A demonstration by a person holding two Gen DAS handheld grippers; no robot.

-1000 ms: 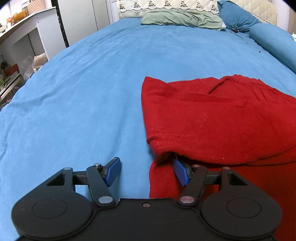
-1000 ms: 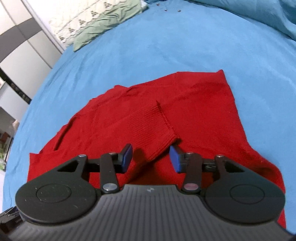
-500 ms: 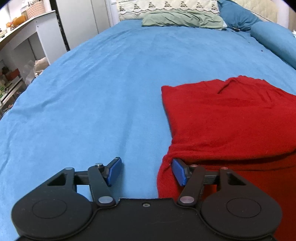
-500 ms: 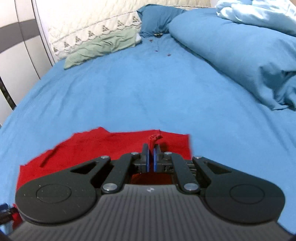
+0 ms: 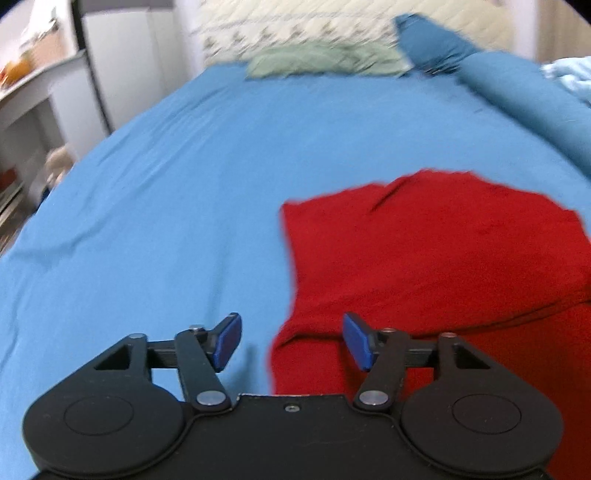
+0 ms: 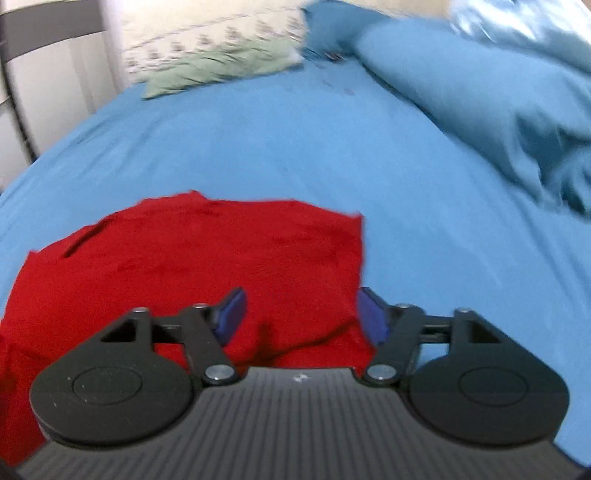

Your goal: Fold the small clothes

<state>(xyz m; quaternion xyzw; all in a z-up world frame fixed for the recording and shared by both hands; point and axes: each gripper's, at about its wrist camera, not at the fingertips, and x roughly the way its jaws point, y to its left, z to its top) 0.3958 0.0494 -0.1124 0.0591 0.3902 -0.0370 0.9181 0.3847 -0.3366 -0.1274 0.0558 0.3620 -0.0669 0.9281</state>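
Note:
A red knit garment (image 5: 436, 251) lies partly folded on the blue bed sheet (image 5: 166, 206). In the left wrist view my left gripper (image 5: 291, 341) is open and empty, over the garment's near left edge. In the right wrist view the garment (image 6: 192, 254) fills the lower left. My right gripper (image 6: 299, 314) is open and empty, above the garment's near right corner. Both views are blurred by motion.
A green pillow (image 5: 325, 62) and a cream quilted headboard (image 5: 295, 26) are at the bed's far end. A blue bolster and bunched blue duvet (image 6: 498, 96) lie on the right. White shelves and cabinets (image 5: 40, 96) stand left of the bed.
My right gripper was shut on a fold of the red garment half a second ago; it has opened and let go. Both grippers have pulled back and tilted up.

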